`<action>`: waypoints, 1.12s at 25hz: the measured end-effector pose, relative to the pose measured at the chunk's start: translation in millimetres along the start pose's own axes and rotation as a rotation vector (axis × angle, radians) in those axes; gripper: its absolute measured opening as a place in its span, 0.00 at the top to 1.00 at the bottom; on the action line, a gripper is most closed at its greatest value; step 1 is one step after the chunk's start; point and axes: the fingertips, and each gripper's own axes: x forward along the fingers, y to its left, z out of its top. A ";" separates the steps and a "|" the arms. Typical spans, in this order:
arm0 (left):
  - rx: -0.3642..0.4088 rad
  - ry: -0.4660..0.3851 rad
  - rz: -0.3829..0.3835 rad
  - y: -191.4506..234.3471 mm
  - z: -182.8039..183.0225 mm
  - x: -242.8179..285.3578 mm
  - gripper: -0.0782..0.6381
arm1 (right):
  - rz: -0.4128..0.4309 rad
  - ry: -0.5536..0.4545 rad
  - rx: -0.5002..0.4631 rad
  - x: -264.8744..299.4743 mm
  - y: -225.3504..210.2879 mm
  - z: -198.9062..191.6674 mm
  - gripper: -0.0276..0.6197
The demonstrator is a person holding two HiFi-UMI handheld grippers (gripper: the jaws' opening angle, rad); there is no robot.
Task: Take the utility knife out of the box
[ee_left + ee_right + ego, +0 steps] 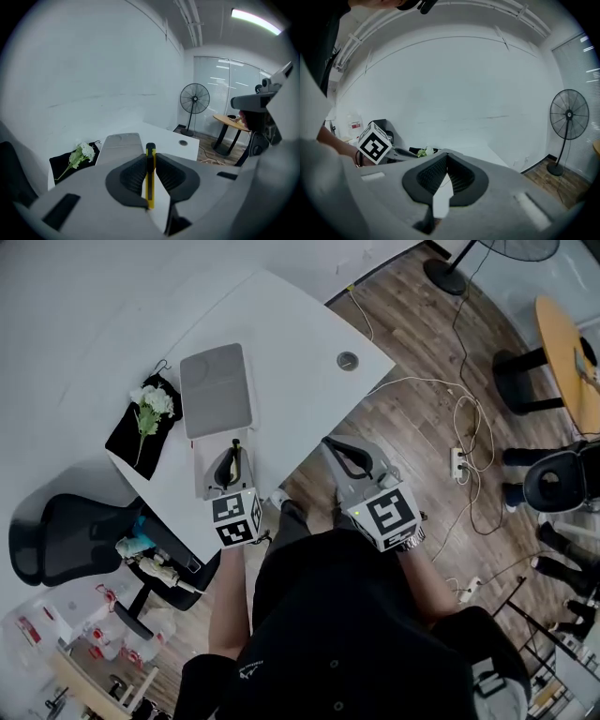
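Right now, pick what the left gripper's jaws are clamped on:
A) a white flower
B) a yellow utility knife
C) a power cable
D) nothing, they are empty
B: in the left gripper view, the yellow utility knife stands pinched on edge between the two dark pads of the left gripper, with its black tip poking out past the jaws.

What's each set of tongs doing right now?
Left tongs: closed on the yellow utility knife.
Right tongs: closed, empty.
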 end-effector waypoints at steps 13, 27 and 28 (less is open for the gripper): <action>-0.082 -0.208 0.102 -48.5 43.6 -64.6 0.81 | 0.162 -0.024 -0.062 -20.3 -10.3 8.7 0.95; -0.162 -0.292 0.206 -85.4 30.4 -112.8 0.81 | 0.289 -0.033 -0.114 -46.3 -5.3 -0.6 0.95; -0.161 -0.298 0.209 -88.5 30.9 -114.5 0.81 | 0.291 -0.033 -0.117 -49.5 -6.4 -1.5 0.95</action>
